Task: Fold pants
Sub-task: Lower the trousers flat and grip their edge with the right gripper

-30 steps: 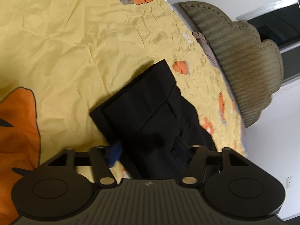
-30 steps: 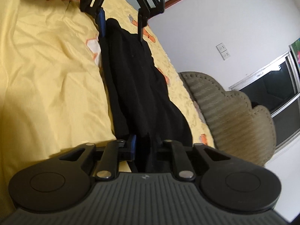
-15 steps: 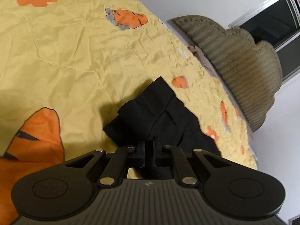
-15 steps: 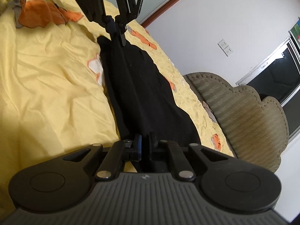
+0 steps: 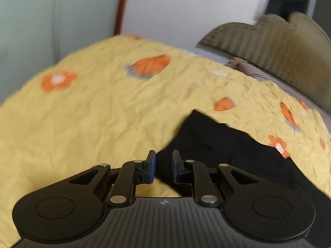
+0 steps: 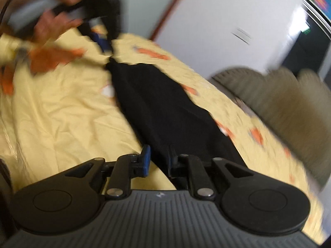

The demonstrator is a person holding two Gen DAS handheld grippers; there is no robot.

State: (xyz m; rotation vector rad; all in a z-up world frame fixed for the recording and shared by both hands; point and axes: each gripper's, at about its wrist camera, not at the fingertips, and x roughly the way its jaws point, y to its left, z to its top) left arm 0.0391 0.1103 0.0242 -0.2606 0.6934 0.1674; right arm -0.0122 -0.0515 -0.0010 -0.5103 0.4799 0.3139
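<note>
The black pants (image 6: 163,107) lie folded lengthwise on the yellow bedspread (image 6: 62,111), running from my right gripper toward the left one. In the left wrist view the pants (image 5: 223,144) lie just right of and ahead of my left gripper (image 5: 163,161), which is open, with one corner of cloth between the blue pads. My right gripper (image 6: 158,155) is open too, with the near pants edge between its fingers. The left gripper (image 6: 104,43) shows blurred in the right wrist view, lifted just above the far pants corner.
The bedspread has orange flower prints (image 5: 151,65). A ribbed olive headboard (image 5: 275,47) stands at the right. A white wall with a socket (image 6: 241,35) and a brown door frame (image 5: 120,6) are behind the bed. A dark window (image 6: 304,47) is at far right.
Both grippers were shut on the pants half a second ago and have opened now. Both have lifted and tilted up, so the wall shows. The pants lie released on the bed.
</note>
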